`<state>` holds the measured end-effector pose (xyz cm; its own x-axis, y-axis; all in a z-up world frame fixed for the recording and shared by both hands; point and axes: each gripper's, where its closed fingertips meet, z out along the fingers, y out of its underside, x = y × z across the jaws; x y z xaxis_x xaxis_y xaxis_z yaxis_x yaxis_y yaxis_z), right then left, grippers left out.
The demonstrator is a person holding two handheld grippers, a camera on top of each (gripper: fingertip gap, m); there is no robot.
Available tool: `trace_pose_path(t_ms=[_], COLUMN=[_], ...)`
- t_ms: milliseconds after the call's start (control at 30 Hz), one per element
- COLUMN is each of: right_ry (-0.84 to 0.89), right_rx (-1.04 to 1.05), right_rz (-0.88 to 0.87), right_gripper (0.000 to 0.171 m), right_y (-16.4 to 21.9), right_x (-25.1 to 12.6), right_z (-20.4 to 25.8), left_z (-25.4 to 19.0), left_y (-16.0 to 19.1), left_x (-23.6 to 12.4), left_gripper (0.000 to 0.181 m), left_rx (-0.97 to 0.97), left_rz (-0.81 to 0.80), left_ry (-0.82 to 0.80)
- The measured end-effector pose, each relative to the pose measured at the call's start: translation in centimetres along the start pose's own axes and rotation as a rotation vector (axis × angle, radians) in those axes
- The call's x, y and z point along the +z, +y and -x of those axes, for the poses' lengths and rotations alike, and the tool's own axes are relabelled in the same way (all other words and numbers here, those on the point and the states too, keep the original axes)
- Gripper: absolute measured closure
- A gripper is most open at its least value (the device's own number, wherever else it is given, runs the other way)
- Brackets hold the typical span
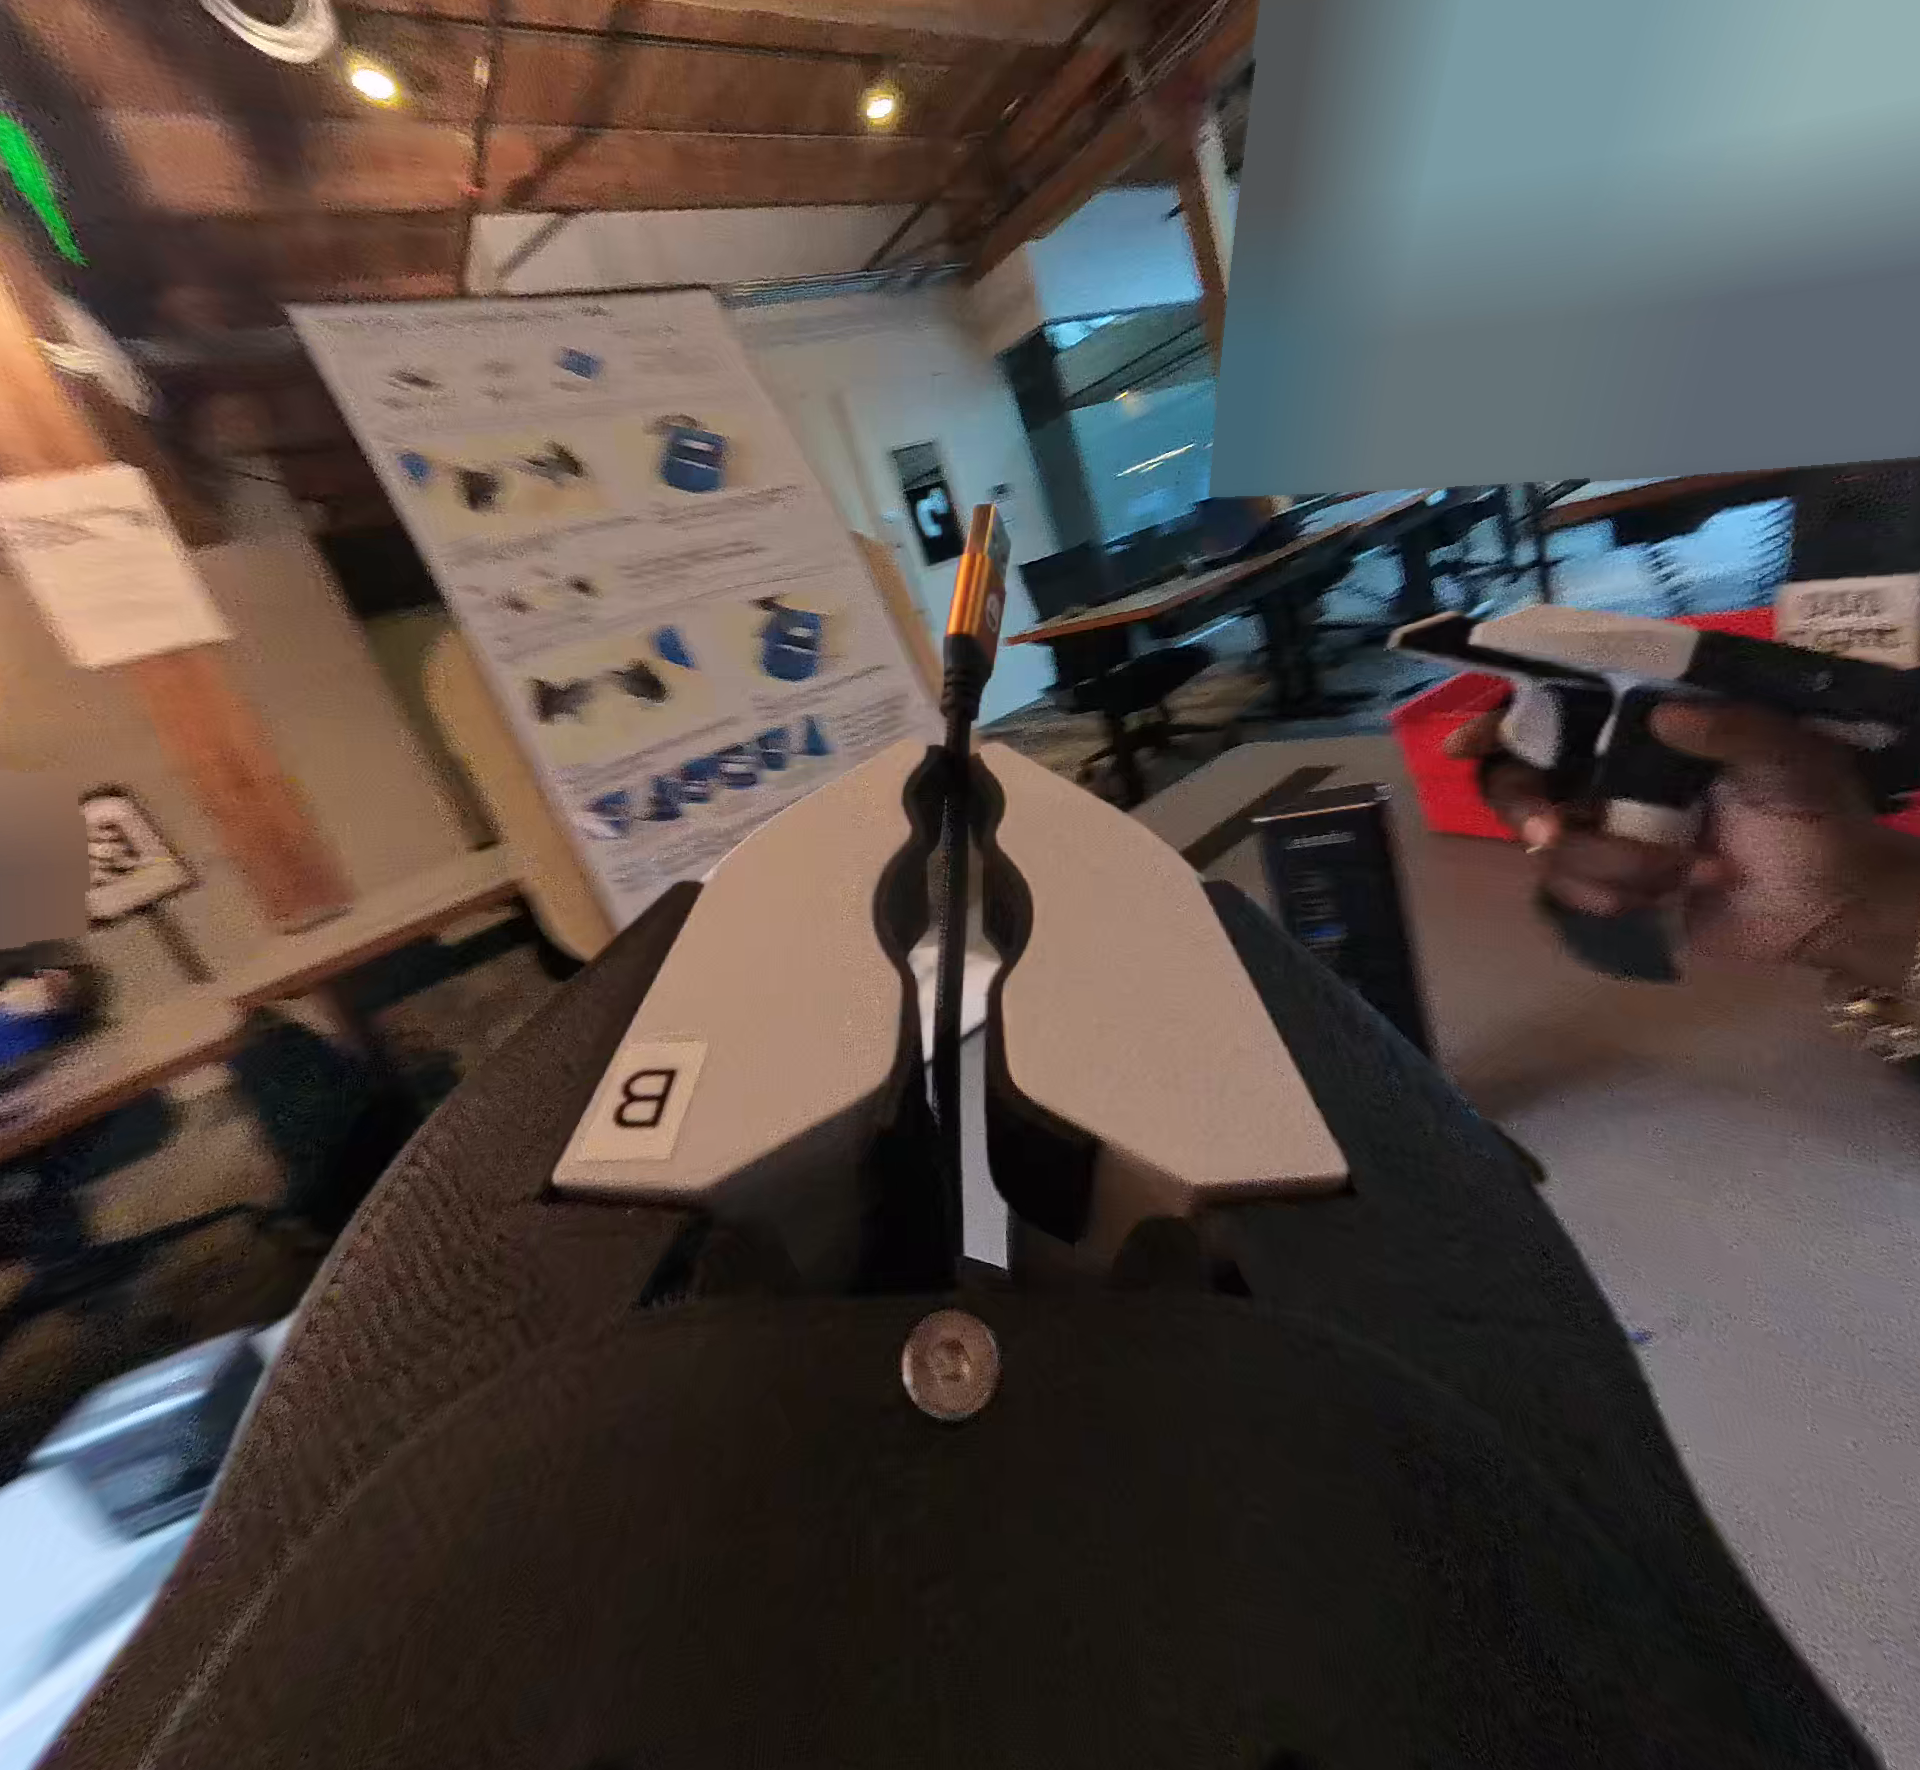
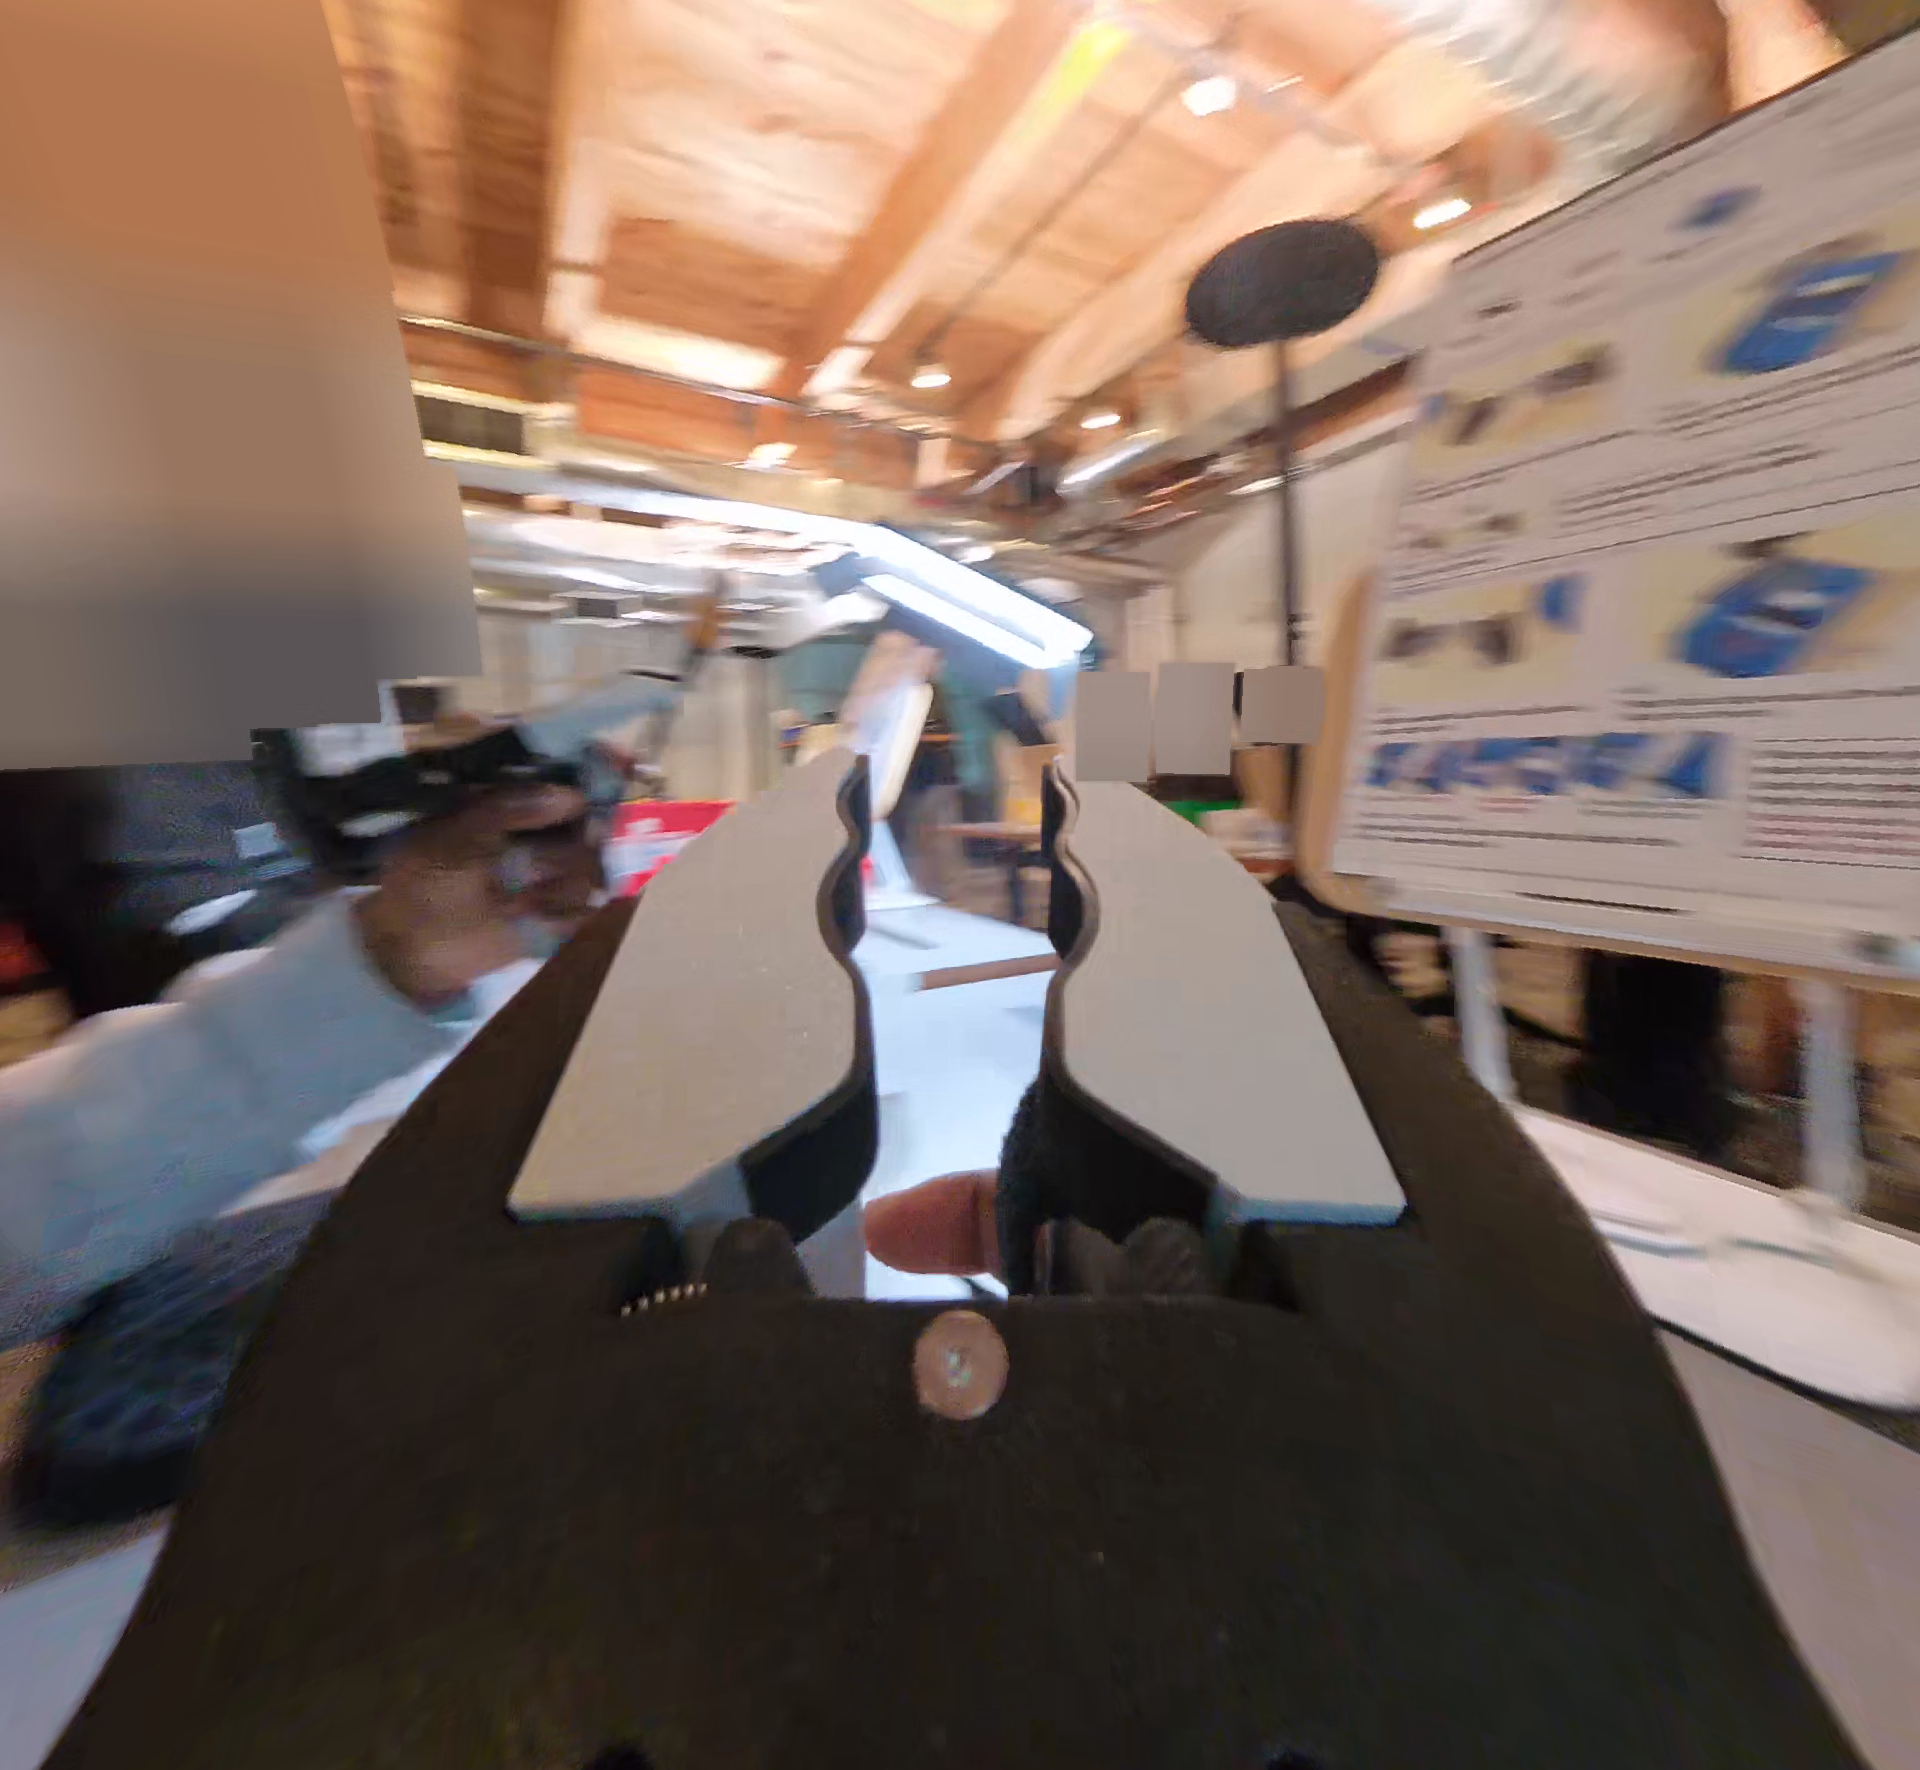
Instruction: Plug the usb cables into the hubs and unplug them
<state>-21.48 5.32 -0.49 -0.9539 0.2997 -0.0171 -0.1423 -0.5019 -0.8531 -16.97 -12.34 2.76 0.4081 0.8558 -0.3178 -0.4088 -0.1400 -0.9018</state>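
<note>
My left gripper [image 1: 954, 764] is shut on a black braided usb cable [image 1: 948, 972] that runs up between its grey fingers. The cable's orange and silver plug [image 1: 982, 577] sticks out past the fingertips, pointing up and away, held high in the air. My right gripper [image 2: 951, 775] is open and empty, raised and tilted towards the ceiling. It also shows in the left wrist view [image 1: 1621, 671] at the right, held by a hand [image 1: 1766, 847]. No hub is clearly in view.
A dark upright box [image 1: 1340, 889] stands on the grey table [image 1: 1714, 1253] behind my left fingers. A red bin [image 1: 1444, 764] sits farther right. A white poster board [image 1: 623, 577] stands to the left and also shows in the right wrist view [image 2: 1662, 577]. A grey sleeve [image 2: 208, 1097] is at the left. My right fingertips sit around 20 cm from my left ones.
</note>
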Motion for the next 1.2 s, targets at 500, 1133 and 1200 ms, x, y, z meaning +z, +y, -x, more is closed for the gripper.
trace_pose_path(t_ms=[500, 1133, 1200], right_ry=[-0.334, -0.27, -0.283], right_rx=[0.116, -0.033, 0.208], right_rz=[0.255, 0.685, 0.701], right_gripper=[0.14, 0.134, 0.126], right_y=[6.1, 8.4, 8.8], right_x=[1.5, -1.0, -0.7], right_z=[6.5, 5.0, 5.5], left_z=[-9.8, -10.7, -10.4], left_y=[5.9, 9.9, 9.7], left_x=[0.6, 1.4, 1.5], left_gripper=[0.177, 0.177, 0.177], left_rx=[-0.226, 0.933, 1.081], left_rz=[-0.129, 0.02, 0.019], left_ry=[0.468, 0.108, 0.034])
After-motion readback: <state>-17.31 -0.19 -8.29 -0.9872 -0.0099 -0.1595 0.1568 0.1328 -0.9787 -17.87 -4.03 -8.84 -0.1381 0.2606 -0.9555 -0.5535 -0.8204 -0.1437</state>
